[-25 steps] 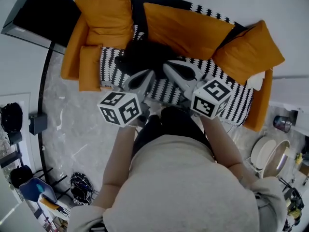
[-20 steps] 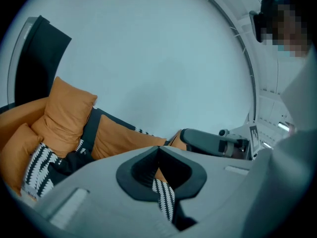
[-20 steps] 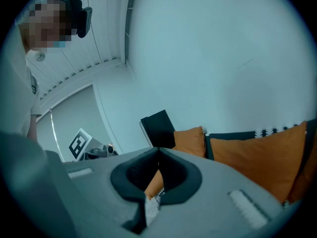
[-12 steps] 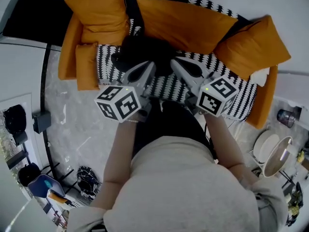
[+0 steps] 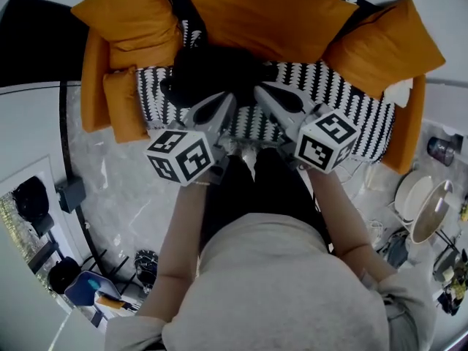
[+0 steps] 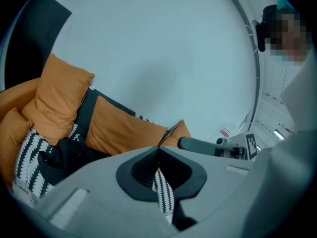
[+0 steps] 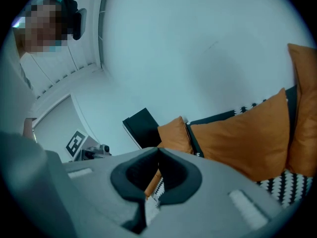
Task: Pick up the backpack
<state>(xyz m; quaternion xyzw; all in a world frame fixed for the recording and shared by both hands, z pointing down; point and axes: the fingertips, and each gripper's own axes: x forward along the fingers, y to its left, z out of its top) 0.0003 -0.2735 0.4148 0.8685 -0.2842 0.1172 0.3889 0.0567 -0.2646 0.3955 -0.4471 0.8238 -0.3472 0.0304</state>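
Note:
A black backpack (image 5: pixel 212 70) lies on the black-and-white patterned sofa seat (image 5: pixel 344 93), left of the middle, against the orange cushions. In the head view my left gripper (image 5: pixel 221 101) points at the backpack's near edge, its tips just over it. My right gripper (image 5: pixel 265 92) is beside the bag's right side. Both are shut with nothing between the jaws. The left gripper view has the backpack (image 6: pixel 69 155) low at the left, beyond the closed left gripper (image 6: pixel 158 148). In the right gripper view the right gripper (image 7: pixel 158 150) faces cushions and wall, with no backpack visible.
Orange cushions (image 5: pixel 270 20) line the sofa's back and both arms. A dark panel (image 5: pixel 29 50) stands to the sofa's left. Grey marbled floor (image 5: pixel 124 196) lies before the sofa, with bags and clutter (image 5: pixel 88 291) at lower left and dishes (image 5: pixel 424 210) at right.
Both grippers have moved forward and down toward the sofa. The backpack now sits right at their tips. Both stayed shut.

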